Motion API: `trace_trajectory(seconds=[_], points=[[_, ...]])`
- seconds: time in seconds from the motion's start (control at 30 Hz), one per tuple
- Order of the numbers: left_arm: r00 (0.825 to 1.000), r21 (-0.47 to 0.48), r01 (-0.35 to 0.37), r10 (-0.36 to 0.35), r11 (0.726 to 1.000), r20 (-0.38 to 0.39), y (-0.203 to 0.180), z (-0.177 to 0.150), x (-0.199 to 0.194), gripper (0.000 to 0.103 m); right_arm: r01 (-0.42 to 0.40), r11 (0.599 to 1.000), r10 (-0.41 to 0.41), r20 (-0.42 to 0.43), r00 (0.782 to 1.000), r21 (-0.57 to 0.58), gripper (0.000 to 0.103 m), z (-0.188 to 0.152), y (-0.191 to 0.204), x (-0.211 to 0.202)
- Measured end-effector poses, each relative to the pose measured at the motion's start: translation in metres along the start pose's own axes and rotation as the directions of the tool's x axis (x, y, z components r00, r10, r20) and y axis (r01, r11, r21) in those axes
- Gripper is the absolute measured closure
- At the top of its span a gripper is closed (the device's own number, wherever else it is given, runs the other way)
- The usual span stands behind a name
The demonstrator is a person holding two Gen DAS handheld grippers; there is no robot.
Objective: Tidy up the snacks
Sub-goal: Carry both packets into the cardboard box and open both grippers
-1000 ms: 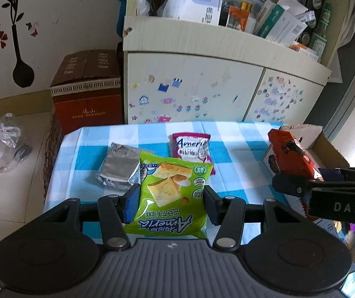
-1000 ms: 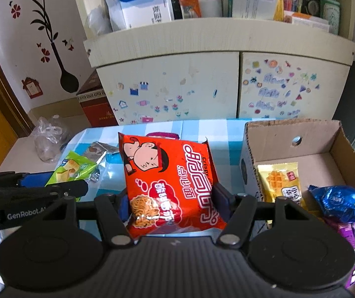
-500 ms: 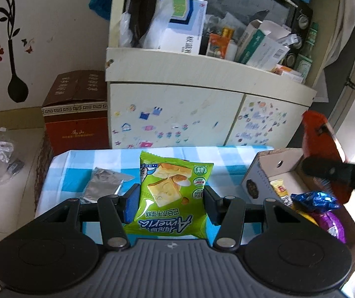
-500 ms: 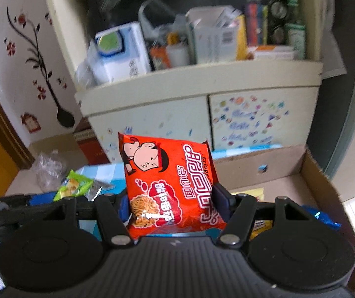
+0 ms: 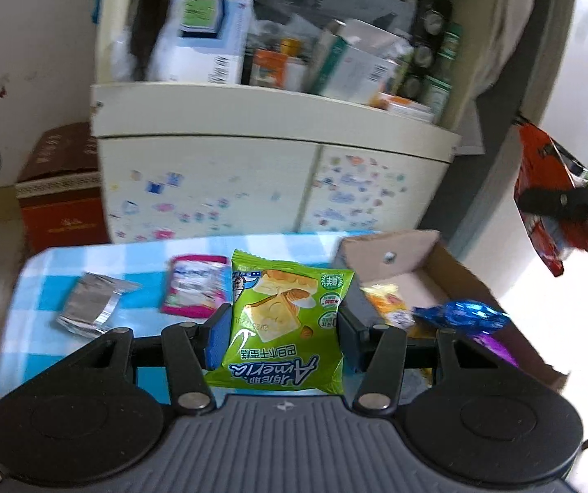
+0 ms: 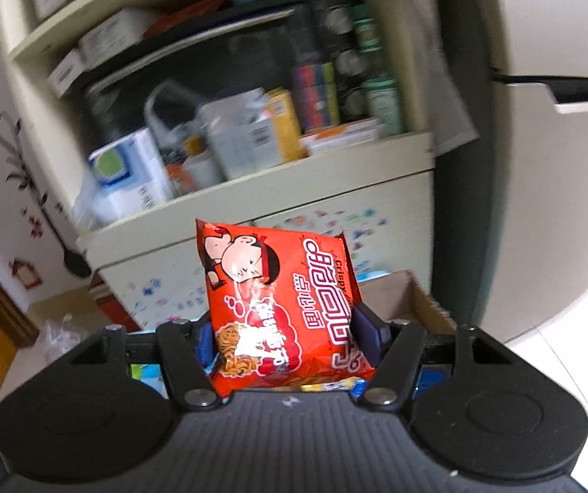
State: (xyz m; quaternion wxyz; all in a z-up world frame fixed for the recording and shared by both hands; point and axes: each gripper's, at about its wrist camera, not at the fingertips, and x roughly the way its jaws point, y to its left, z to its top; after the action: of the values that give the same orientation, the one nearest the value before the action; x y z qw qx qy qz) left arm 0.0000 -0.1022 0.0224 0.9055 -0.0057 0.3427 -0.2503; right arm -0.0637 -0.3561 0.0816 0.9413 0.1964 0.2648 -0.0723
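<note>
The left tool (image 5: 283, 339) is clamping a green cake packet (image 5: 284, 324) between its two fingers, the pads pressing in on both side edges so the packet is standing up with its printed face toward the camera and its lettering upside down. It is being held above the near edge of the worktop (image 5: 39, 287), which is wearing a blue and white checked cloth. On that cloth, beyond the left finger, a pink snack packet (image 5: 195, 285) is lying flat, and a silver foil packet (image 5: 92, 304) is lying farther left, apart from it.

To the right, a cardboard box (image 5: 388, 250) is sitting open at the worktop's end. Inside it a yellow packet (image 5: 388, 306) is lying near the back wall, with a blue foil-wrapped snack (image 5: 458, 314) and a purple wrapper (image 5: 495, 347) beside it toward the front.

The right tool (image 6: 287, 341) is gripping a red noodle packet (image 6: 281, 312), fingers closed on its lower sides, the packet tilting slightly and rising well above the fingertips. In the left wrist view this same packet is showing at the far right edge, held high and off to the outer side of the box. In the right wrist view the box's brown rim (image 6: 413, 291) is peeking out just behind the packet.

A cream cabinet (image 5: 211, 189) with small stickers on its doors is standing behind the worktop, its open shelf crowded with cartons and bottles, all blurred
</note>
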Motion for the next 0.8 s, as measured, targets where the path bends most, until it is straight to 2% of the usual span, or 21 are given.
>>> trace_trajectory(seconds=[0.3, 0.47, 0.8], points=[[0.997, -0.005, 0.069, -0.07, 0.998, -0.025, -0.056, -0.004, 0.021, 0.044, 0.042, 0.996, -0.042, -0.005, 0.999, 0.074, 0.038, -0.002, -0.032, -0.015], [0.994, 0.007, 0.105, -0.104, 0.994, -0.04, -0.087, -0.003, 0.034, 0.045, 0.032, 0.992, -0.031, -0.009, 0.999, 0.125, 0.038, 0.0, -0.043, -0.016], [0.99, 0.044, 0.123, -0.12, 0.991, -0.075, -0.12, -0.002, 0.051, 0.044, 0.042, 0.979, -0.036, -0.034, 0.999, 0.197, 0.038, 0.0, -0.06, -0.011]])
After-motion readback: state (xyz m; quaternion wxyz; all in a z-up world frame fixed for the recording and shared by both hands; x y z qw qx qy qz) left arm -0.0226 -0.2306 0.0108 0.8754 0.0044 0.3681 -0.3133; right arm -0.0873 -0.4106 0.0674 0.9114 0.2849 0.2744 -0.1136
